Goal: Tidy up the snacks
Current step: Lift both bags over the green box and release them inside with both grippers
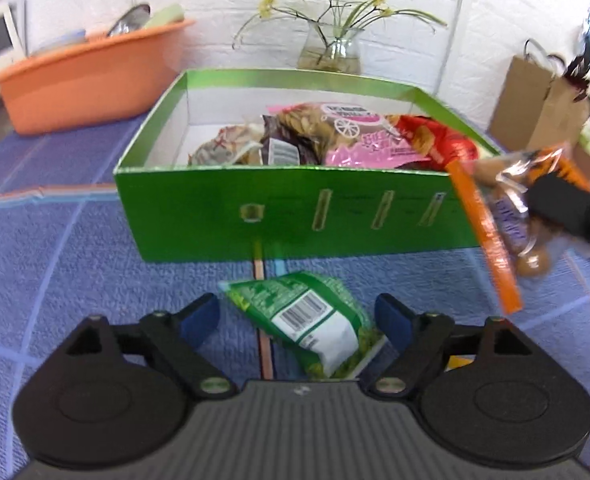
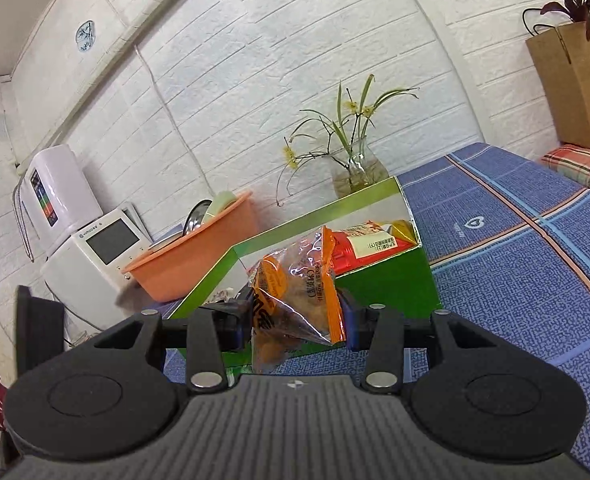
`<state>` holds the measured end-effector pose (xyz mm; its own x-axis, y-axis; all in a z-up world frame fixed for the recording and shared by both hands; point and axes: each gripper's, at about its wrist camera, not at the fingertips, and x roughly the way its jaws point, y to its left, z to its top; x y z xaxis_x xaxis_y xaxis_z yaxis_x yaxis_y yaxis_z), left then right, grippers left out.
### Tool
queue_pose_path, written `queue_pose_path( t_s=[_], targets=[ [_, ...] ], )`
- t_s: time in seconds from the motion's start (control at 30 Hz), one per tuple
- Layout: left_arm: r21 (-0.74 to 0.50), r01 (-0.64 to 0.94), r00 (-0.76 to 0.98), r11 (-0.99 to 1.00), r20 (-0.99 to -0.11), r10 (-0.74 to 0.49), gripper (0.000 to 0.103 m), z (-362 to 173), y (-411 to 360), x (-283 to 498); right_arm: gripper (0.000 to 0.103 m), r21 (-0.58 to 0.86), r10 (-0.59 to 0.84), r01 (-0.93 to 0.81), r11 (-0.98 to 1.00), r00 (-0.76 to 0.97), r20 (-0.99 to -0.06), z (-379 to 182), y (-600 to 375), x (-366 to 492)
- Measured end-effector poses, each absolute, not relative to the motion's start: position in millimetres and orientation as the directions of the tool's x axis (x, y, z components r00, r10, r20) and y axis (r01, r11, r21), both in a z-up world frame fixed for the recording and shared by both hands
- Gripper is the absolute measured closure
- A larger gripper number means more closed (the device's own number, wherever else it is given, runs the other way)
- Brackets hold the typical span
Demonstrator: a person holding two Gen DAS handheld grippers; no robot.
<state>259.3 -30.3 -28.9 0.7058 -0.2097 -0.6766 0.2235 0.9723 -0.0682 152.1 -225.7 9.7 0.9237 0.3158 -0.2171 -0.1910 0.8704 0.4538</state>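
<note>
A green cardboard box [image 1: 295,216] stands open on the blue checked cloth and holds several snack packets, among them a pink one [image 1: 359,136] and a red one [image 1: 435,140]. A green snack packet [image 1: 311,316] with a barcode label lies on the cloth in front of the box. My left gripper [image 1: 295,312] is open around it, and the pads stand clear of it on both sides. My right gripper [image 2: 295,320] is shut on an orange-edged clear packet of brown snacks [image 2: 295,292]. It holds the packet in the air by the box's near right corner [image 2: 383,284].
An orange basin [image 1: 91,76] with dishes sits behind the box on the left. A glass vase with a plant [image 1: 331,52] stands against the white brick wall. A brown paper bag [image 1: 535,100] is at the back right. A white appliance [image 2: 95,248] stands beyond the basin.
</note>
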Motion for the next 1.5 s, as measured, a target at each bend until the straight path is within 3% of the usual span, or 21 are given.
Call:
queue_pose_path(
  t_s=[0.03,0.1,0.13,0.3,0.57,0.83,1.0,1.17,1.3,1.43,1.5],
  targets=[
    [-0.043,0.225,0.718,0.974,-0.668,-0.195,0.028,-30.4,-32.9,257.1,0.029,0.456,0.318,-0.193,0.869,0.924,-0.214,10.2,-225.6,151.6],
    [-0.017,0.241,0.736,0.97,-0.648,-0.195,0.048,-31.0,-33.2,249.3,0.029,0.456,0.323,-0.2,0.867,0.923,-0.209,11.4,-225.2,149.9],
    [-0.026,0.249,0.731,0.968,-0.65,-0.206,0.049,-30.1,-30.9,246.9,0.029,0.455,0.324,-0.203,0.867,0.923,-0.206,11.9,-225.3,149.4],
    [-0.107,0.234,0.742,0.966,-0.622,-0.249,0.05,-19.6,-4.6,229.2,0.029,0.457,0.342,-0.225,0.861,0.92,-0.192,14.2,-223.9,147.0],
    [-0.189,0.149,0.849,0.971,-0.479,-0.224,0.05,23.2,42.8,170.7,0.029,0.451,0.375,-0.265,0.853,0.91,-0.175,14.6,-216.1,142.3],
    [-0.177,0.165,0.909,0.97,-0.355,-0.22,0.05,59.8,61.6,128.7,0.029,0.515,0.518,-0.374,0.771,0.839,-0.167,22.5,-196.9,117.3],
    [-0.147,0.196,0.921,0.97,-0.313,-0.233,0.051,87.0,60.9,146.9,0.029,0.6,0.601,-0.444,0.665,0.796,-0.078,41.6,-196.7,111.5],
    [-0.135,0.252,0.914,0.958,-0.293,-0.282,0.051,112.3,33.3,198.6,0.029,0.546,0.467,-0.411,0.73,0.883,0.041,84.8,-213.0,124.7],
    [-0.155,0.277,0.913,0.948,-0.264,-0.31,0.051,117.2,10.8,237.0,0.029,0.552,0.336,-0.325,0.768,0.938,0.085,102.7,-229.0,149.7],
    [-0.201,0.237,0.925,0.95,-0.252,-0.284,0.05,98.2,3.7,261.6,0.029,0.602,0.263,-0.247,0.759,0.963,0.064,95.1,-234.6,181.3],
    [-0.184,0.254,0.904,0.95,-0.305,-0.301,0.05,88.3,-0.1,280.2,0.029,0.61,0.255,-0.221,0.761,0.966,0.031,85.1,-232.7,196.7]
  ],
)
